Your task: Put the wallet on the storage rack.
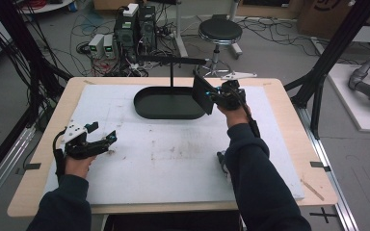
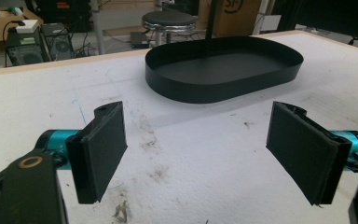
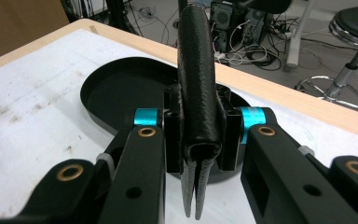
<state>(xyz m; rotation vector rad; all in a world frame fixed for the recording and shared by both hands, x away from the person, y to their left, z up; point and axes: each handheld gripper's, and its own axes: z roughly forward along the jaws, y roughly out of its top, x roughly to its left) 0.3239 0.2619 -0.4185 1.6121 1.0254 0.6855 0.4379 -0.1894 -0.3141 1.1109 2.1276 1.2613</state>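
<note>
Above the black oval tray, my right gripper has its jaws clamped on a black wallet, held edge-up. I judge placing is in hand; next, lower it inside the rim. My left gripper rests on the white mat, jaws apart, empty.

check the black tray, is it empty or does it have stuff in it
Empty: the black tray shows a bare floor in the left gripper view.

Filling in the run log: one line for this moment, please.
left hand-held gripper: open, over mat | right hand-held gripper: shut on black wallet, above tray
</note>
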